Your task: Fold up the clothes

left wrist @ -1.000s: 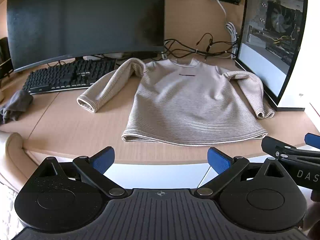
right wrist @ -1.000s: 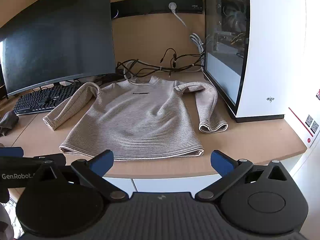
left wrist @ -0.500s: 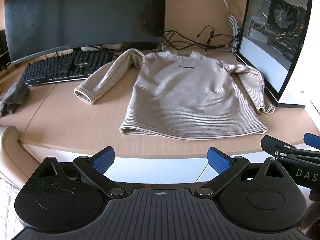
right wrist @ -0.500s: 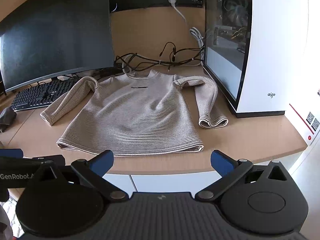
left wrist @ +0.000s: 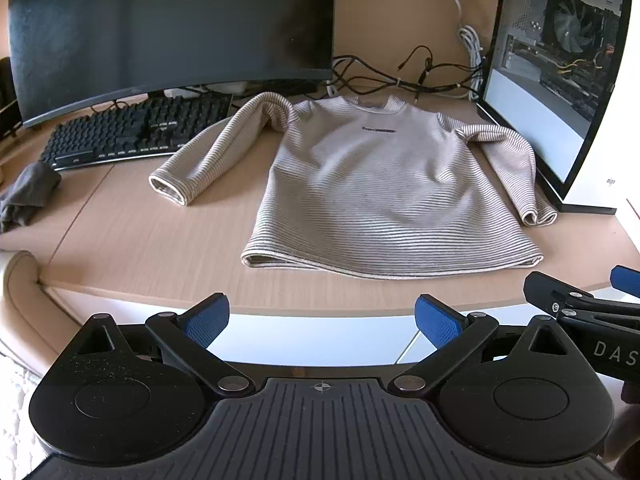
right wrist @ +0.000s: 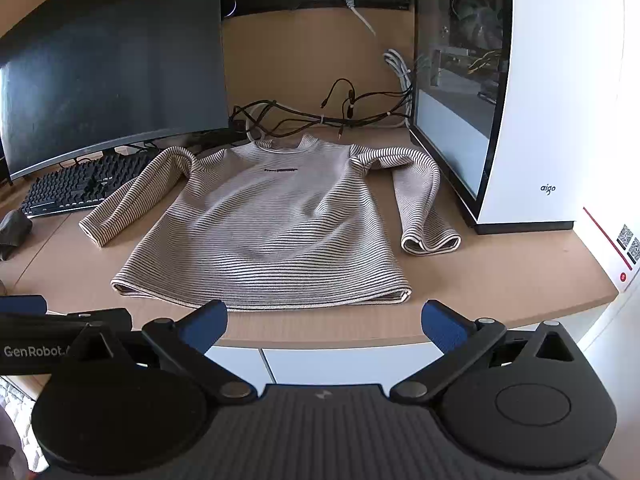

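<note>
A beige striped long-sleeved sweater (left wrist: 376, 192) (right wrist: 272, 224) lies flat, front up, on the wooden desk (left wrist: 140, 248), collar toward the wall and both sleeves spread outward. My left gripper (left wrist: 322, 320) hovers open just before the desk's front edge, nothing between its blue pads. My right gripper (right wrist: 324, 322) is open too, level with the hem's near edge and apart from it. Each gripper shows at the side of the other's view.
A curved dark monitor (left wrist: 168, 28) and a black keyboard (left wrist: 136, 132) stand at the back left. A white PC case (right wrist: 520, 92) with a glass side is right beside the right sleeve. Tangled cables (right wrist: 320, 116) lie behind the collar. A dark grey cloth (left wrist: 28, 196) sits far left.
Both grippers have risen and tilted slightly downward, so the sweater and desk appear lower in both views. The sweater has not moved.
</note>
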`<state>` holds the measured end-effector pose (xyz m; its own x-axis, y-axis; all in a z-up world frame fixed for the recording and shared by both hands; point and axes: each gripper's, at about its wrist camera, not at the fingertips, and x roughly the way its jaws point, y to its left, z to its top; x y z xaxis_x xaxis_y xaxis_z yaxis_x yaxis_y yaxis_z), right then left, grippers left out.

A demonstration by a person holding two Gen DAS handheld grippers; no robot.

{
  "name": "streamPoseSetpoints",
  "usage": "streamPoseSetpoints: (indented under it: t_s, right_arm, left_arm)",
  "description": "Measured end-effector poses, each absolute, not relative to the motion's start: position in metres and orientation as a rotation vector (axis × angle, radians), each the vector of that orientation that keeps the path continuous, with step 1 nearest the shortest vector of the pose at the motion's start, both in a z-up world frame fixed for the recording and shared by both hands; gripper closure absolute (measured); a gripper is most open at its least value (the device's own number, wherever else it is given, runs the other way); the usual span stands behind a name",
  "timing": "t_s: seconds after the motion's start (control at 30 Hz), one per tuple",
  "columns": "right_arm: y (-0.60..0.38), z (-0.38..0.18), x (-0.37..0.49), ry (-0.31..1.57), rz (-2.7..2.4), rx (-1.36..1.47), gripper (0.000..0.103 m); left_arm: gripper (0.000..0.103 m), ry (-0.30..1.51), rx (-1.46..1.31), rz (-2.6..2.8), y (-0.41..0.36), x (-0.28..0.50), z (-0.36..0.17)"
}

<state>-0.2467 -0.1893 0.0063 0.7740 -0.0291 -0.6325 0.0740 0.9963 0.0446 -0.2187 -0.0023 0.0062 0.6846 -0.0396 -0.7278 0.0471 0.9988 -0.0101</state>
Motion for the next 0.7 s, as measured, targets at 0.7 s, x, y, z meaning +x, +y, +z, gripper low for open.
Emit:
streamPoseSetpoints:
  t_s: [0.7]
  right_arm:
    - [-0.1896, 0.0041, -0.2411, 0.697, -0.063, 0.077, 0.0]
  left_arm:
    - [0.001, 0.825, 0.01, -0.057, -0.001, -0.2131, 0.0038]
